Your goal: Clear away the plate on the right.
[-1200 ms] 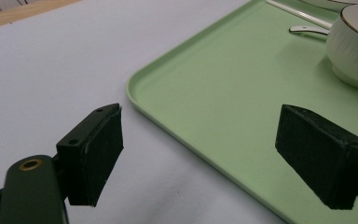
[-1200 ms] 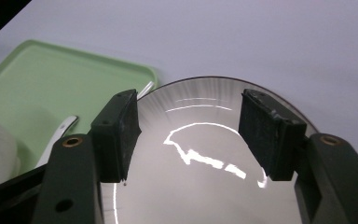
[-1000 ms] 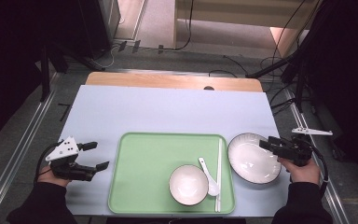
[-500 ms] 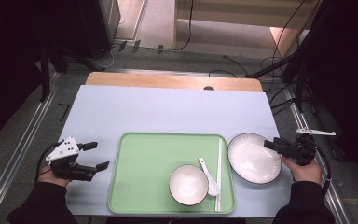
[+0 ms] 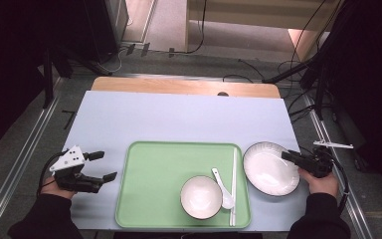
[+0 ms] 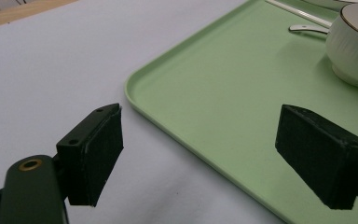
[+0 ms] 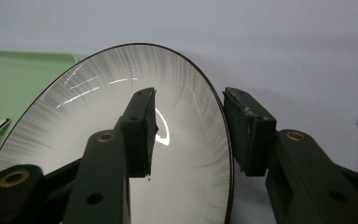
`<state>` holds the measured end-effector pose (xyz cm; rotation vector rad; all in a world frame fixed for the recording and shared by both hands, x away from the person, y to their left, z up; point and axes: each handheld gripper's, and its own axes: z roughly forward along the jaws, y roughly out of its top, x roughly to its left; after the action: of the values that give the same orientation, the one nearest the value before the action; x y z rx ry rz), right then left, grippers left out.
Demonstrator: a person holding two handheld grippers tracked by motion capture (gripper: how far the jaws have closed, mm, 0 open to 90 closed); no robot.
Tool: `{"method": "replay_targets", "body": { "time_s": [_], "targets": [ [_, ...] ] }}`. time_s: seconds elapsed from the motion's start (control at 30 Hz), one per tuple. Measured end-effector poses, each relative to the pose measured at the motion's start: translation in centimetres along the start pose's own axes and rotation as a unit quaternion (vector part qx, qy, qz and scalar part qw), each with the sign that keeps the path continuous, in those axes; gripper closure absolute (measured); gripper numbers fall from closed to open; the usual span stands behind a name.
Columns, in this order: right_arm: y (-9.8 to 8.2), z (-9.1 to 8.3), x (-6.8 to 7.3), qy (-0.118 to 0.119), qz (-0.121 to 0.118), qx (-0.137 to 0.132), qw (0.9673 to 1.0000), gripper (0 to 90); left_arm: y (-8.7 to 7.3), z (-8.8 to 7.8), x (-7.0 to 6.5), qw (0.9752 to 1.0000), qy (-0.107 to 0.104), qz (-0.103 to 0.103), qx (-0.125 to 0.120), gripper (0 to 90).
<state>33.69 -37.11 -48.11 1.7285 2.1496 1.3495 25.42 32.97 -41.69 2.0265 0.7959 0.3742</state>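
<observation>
Since the earlier frame, the right gripper point(image 5: 292, 157) has sunk toward the plate point(image 5: 270, 168) at the lower right of the high view, beside the green tray point(image 5: 149, 199), and its jaws have just been closing; they now straddle the plate's rim, one inside and one outside, not yet pinching. If they close on so thin a glossy edge off-centre, the plate could slip or tip and knock the chopsticks point(image 5: 234, 184). The left gripper point(image 5: 98, 165), at the lower left, holds its jaws spread and empty
</observation>
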Motion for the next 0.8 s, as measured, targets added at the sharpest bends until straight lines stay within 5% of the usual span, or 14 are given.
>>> {"method": "replay_targets", "body": {
  "time_s": [0.27, 0.63, 0.8],
  "targets": [
    [-0.6, 0.9, -0.5, 0.006, 0.015, -0.005, 0.9998, 65.2, 0.1, 0.1, 0.0, 1.0000, -0.001, 0.000, -0.001, 15.0],
    [-0.9, 1.6, -0.1, -0.025, 0.038, -0.015, 0.9989, 71.5, 0.2, 0.3, 0.1, 1.0000, -0.002, 0.002, 0.000, 15.0],
    [-1.0, 1.5, -0.8, -0.003, 0.071, -0.022, 0.9972, 76.0, 0.2, 0.4, 0.0, 1.0000, -0.002, 0.002, 0.000, 15.1]
  ]
}}
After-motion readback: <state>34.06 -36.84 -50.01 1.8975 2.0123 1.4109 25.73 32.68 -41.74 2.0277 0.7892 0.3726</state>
